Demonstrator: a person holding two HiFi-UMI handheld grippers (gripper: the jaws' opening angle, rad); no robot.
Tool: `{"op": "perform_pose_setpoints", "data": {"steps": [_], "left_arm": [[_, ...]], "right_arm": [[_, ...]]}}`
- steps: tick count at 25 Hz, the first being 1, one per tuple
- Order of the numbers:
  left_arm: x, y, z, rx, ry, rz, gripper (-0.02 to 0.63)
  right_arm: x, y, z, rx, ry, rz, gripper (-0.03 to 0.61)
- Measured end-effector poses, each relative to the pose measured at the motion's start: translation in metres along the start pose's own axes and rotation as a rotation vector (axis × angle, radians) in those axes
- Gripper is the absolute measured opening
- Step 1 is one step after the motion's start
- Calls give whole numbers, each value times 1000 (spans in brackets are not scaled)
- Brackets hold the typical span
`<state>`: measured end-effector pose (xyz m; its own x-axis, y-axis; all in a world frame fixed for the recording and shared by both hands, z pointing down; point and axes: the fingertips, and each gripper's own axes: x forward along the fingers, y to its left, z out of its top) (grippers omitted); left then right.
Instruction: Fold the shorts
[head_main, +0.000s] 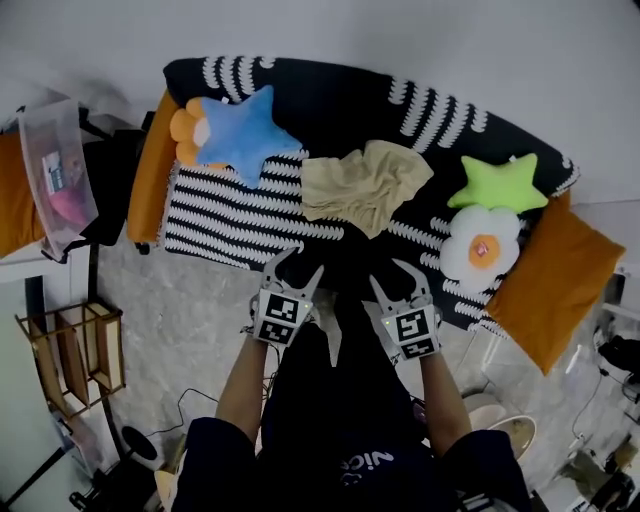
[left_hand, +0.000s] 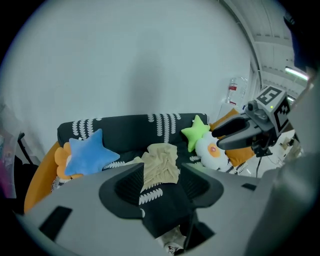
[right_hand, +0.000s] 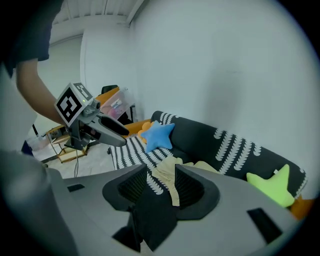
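A dark sofa (head_main: 330, 95) draped in a black-and-white patterned throw fills the far side of the scene. It has orange cushions (head_main: 548, 280) at both ends, a blue star pillow (head_main: 243, 133) on the left, and a green star pillow (head_main: 499, 184) and a white flower pillow (head_main: 482, 244) on the right.

The beige shorts (head_main: 362, 183) lie in a crumpled, unfolded heap on the middle of the seat, spread mostly left to right. They sit beyond both tools and roughly between their lines of aim, perhaps a shade closer to the right one.

A person holds the left gripper (head_main: 297, 265) and the right gripper (head_main: 395, 275) side by side at the sofa's near edge, both angled down toward the fabric. Each has its jaws apart and is empty, the pads touching nothing and the shorts showing only in the distance through each gap. Folding appears not yet begun, and either tool looks placed to reach forward for an edge.
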<state>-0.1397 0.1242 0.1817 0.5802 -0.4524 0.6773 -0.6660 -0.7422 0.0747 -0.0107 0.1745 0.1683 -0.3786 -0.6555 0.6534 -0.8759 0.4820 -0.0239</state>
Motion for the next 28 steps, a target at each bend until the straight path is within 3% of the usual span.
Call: {"op": "perform_pose_setpoints", "data": {"steps": [6,16,22,25,28], "left_arm": [[49,14,-20,81,91,-57,229],[138,42,-89,226,260,-181,209],[197,56,-149,329,373,-193,196],[225,79,-166,346,404,-149,195],[248,84,-182,410,448,-171,168]], "right_arm": [[41,-23,-22,-3,88,44,173],[132,-34,-86,30,205,62,179],[186,-38,-139,41,283,91,178],[209,-42,-164,35,322,97,175],[226,-45,-191,47,348,103,166]]}}
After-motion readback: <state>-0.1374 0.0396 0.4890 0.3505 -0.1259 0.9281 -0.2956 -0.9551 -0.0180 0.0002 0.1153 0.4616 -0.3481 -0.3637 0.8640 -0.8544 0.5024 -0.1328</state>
